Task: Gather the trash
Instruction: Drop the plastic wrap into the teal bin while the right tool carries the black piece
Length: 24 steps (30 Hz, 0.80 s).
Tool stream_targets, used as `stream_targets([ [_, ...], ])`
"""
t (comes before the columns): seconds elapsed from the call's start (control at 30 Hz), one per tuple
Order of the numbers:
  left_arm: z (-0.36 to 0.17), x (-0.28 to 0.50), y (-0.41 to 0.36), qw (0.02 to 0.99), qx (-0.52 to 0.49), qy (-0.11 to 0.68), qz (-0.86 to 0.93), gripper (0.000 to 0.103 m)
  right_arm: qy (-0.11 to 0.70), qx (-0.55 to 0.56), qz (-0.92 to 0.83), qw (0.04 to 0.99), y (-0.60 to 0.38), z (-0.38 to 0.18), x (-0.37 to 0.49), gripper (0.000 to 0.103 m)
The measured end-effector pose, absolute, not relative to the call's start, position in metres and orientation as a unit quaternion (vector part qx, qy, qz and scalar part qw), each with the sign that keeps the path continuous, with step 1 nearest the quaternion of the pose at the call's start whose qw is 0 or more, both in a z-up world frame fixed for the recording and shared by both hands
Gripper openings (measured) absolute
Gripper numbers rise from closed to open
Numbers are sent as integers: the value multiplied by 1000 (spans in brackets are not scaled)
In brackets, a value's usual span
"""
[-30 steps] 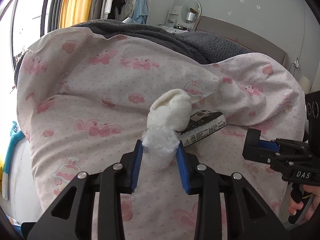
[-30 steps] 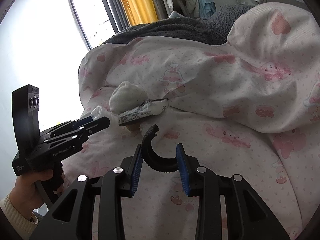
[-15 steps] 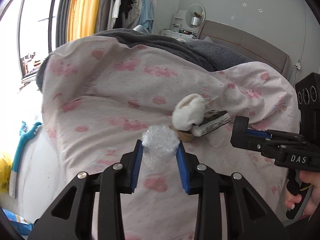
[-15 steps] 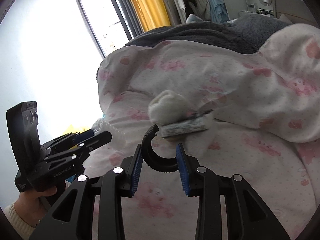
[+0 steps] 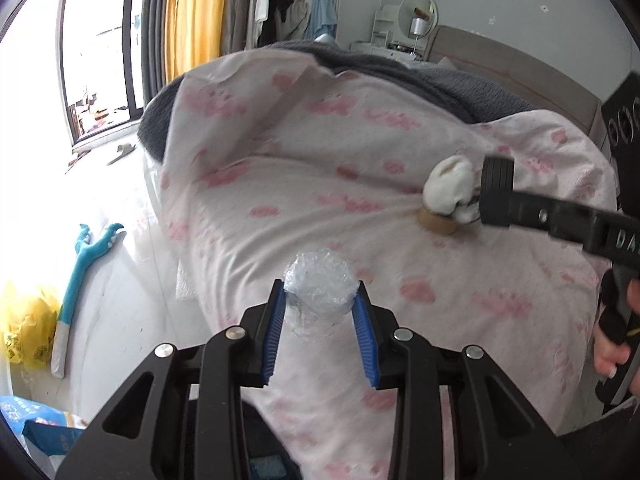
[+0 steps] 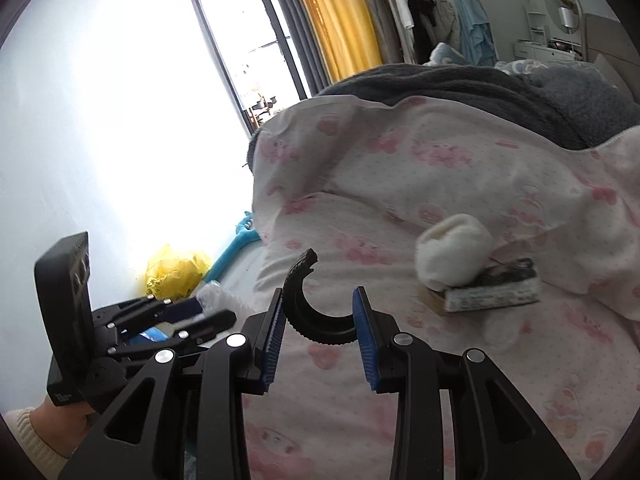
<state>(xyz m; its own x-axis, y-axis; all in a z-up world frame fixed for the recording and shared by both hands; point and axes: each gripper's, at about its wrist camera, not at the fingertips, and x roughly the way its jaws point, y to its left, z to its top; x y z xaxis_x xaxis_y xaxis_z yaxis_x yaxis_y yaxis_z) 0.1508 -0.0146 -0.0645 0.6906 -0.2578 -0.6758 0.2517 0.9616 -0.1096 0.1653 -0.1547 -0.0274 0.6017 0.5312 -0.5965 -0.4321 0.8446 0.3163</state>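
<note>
Honestly, left tool (image 5: 320, 320) barely pinches crumpled plastic wrap (image 5: 319, 280); right tool (image 6: 320, 322) clamps a broken black ring (image 6: 310, 304) — either could slip onto the bed (image 6: 440, 380).

Both views ride on hand-held grippers and look forward and downward along their own blue-padded fingers, close above the bed's pink-printed quilt (image 5: 312, 184). The left wrist camera sits near the bed's window-side edge, facing across the quilt toward the headboard (image 5: 516, 68) and the far wall, with floor at its left. The right wrist camera looks from further right, facing the window (image 6: 240, 60) and the yellow curtain (image 6: 340, 16). Both share the quilt, the white sock (image 5: 448, 184) (image 6: 452, 252), the yellow bag (image 5: 24, 320) (image 6: 176, 272) on the floor and the clothes rack. Each view also catches the other gripper at its side.
</note>
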Motion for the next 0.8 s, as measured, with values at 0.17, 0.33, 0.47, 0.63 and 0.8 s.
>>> stream_targets([
  [0.17,-80,143,6,908,8,399,-130,36,358,66,289,886,-123,-26,164,34],
  [0.33,-101,133,24,889,22,440,-124,36,357,58,308,880,-92,-24,159,34],
  [0.47,-112,124,45,884,17,451,-118,35,360,52,318,876,-70,-25,159,34],
  [0.63,-115,115,72,882,-8,456,-113,34,364,45,328,870,-46,-30,157,34],
  [0.8,-118,110,90,880,-15,464,-100,34,370,34,340,864,-23,-34,154,34],
])
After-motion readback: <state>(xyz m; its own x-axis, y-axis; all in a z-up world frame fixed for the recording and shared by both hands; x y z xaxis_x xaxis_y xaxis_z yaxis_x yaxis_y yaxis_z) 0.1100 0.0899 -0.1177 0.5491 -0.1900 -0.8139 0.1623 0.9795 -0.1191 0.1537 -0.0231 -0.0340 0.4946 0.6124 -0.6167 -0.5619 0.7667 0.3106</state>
